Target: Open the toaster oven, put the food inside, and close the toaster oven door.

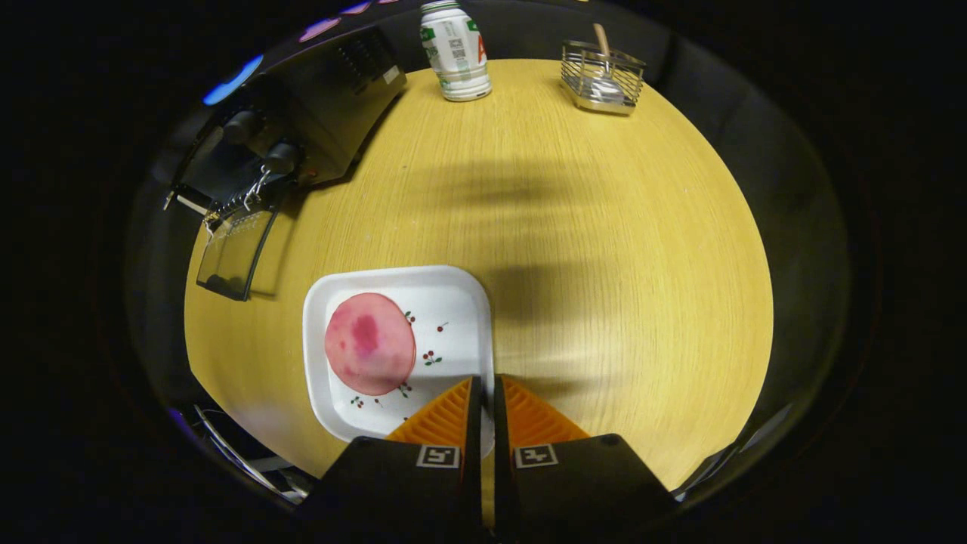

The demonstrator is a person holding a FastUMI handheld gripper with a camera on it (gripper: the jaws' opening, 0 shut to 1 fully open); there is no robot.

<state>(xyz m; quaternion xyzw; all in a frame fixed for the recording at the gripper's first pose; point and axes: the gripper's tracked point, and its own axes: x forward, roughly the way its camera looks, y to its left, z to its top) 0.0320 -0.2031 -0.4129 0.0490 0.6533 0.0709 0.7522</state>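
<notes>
Gripper view: I read a red capital "A" on the bottle [455, 50]; its other print is too small to make out. My gripper [483, 389] has its fingers drawn narrow, almost touching, gripping nothing, tips over the near right edge of the plate [461, 302]. The food [370, 344], a pink round, lies on the plate at ten o'clock from the tips. The oven [317, 106], door [234, 253] down, sits far off at eleven o'clock. A wire basket [602, 77] stands at one o'clock on the table [604, 264].
</notes>
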